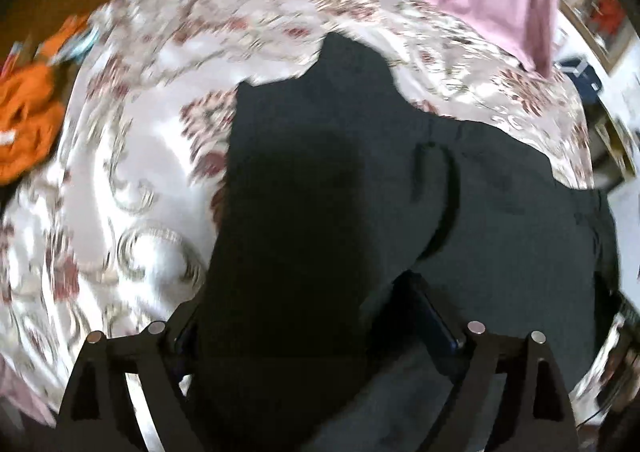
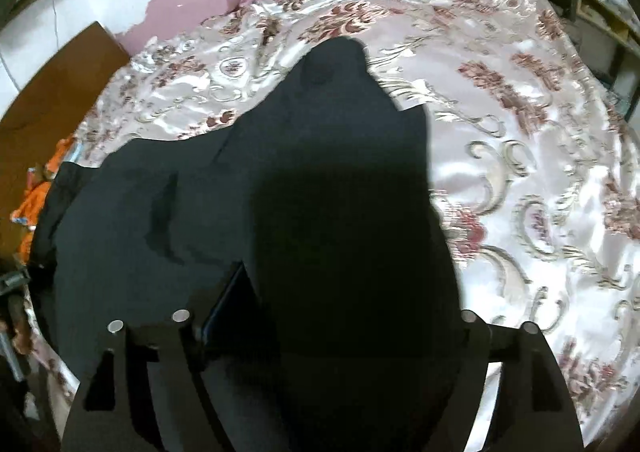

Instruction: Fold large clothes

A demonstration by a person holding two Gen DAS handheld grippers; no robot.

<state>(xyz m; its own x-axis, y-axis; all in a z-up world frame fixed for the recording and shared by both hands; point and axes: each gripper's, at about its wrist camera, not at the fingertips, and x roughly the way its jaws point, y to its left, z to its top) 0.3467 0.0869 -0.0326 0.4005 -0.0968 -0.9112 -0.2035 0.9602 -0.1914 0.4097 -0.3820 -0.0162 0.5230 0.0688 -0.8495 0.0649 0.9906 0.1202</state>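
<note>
Currently the large black fabric garment (image 1: 320,192) lies at the centre of the floral satin bedspread (image 1: 132,156), with a dark fold rising between each gripper's jaws; the left gripper (image 1: 312,316) and right gripper (image 2: 328,312) each appear clamped on the cloth. Carry both held edges toward 12 o'clock at equal height, keeping tension even. No legible labels or writing are visible.

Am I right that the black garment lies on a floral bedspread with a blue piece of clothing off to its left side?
Not quite: the clothing at the left is orange, not blue, as the left wrist view shows. The black garment does lie on the floral bedspread.
</note>
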